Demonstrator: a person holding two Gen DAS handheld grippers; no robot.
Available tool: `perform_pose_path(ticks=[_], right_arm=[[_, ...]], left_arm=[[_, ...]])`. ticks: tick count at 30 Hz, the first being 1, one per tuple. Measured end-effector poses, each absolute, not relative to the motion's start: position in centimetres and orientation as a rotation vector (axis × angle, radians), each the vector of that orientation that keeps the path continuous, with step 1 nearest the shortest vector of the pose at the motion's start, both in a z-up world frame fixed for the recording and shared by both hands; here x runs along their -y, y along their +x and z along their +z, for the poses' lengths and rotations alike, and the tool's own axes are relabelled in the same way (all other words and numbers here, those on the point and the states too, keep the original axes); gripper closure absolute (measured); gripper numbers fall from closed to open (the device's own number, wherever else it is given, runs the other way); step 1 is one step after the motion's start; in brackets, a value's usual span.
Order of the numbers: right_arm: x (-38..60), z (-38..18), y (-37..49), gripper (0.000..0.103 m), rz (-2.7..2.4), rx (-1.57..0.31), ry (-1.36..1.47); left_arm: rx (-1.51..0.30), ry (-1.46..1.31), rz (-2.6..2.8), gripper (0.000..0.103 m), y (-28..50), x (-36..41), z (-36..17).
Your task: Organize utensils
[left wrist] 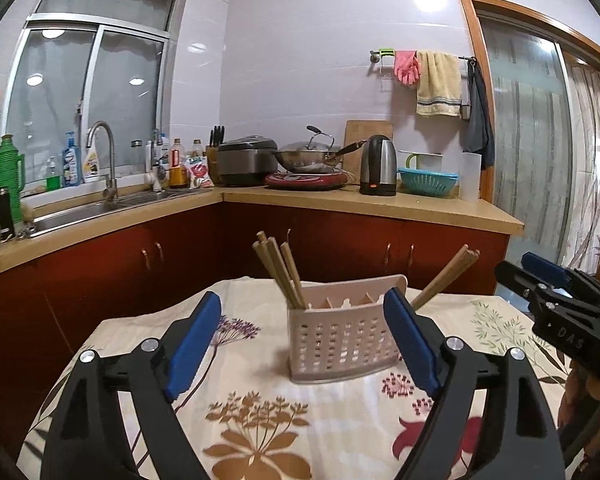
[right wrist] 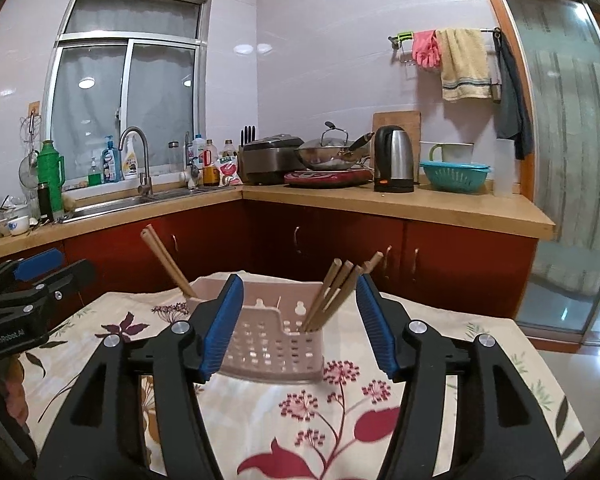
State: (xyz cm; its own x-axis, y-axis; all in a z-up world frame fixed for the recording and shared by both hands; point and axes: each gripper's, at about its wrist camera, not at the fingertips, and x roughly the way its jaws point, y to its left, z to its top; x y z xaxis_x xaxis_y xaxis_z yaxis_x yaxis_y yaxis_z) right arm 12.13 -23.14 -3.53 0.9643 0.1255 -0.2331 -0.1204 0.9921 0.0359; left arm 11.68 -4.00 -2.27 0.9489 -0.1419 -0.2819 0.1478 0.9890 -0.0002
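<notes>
We see a pink holder [left wrist: 342,340] standing upright on the flowered cloth [left wrist: 260,420] of the counter, with chopsticks in both ends. In the left wrist view one bunch [left wrist: 282,270] leans left out of the holder's left end, and another [left wrist: 446,276] leans right from the right end.

Our left gripper [left wrist: 302,338] has its jaws wide apart and nothing is clamped. The holder sits ahead of the blue pads [left wrist: 192,346], framed between them but apart from both.

Our right gripper [right wrist: 300,322] also has its jaws apart and holds nothing. In its view the holder [right wrist: 276,344] lies just beyond the pads [right wrist: 374,326]; its left part is hidden behind the left pad, and the right bunch [right wrist: 334,294] stands just inside the right pad. We cannot tell whether the pad touches the holder.

Each gripper shows at the edge of the other's view, on either side of the holder.
</notes>
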Motion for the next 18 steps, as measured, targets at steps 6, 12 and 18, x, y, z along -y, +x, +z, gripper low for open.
perform_pose_path(ticks=[6, 12, 18], right_arm=[[22.9, -3.5, 9.1, 0.041, 0.120, -0.241, 0.021], [22.6, -3.0, 6.8, 0.041, 0.114, -0.228, 0.009], [22.3, -2.3, 4.6, 0.036, 0.108, -0.202, -0.002]], left_arm=[[-0.280, 0.021, -0.125, 0.020, 8.7, 3.5, -2.2], [-0.257, 0.015, -0.106, 0.019, 6.4, 3.0, -1.8], [-0.240, 0.000, -0.095, 0.019, 4.6, 2.3, -1.6]])
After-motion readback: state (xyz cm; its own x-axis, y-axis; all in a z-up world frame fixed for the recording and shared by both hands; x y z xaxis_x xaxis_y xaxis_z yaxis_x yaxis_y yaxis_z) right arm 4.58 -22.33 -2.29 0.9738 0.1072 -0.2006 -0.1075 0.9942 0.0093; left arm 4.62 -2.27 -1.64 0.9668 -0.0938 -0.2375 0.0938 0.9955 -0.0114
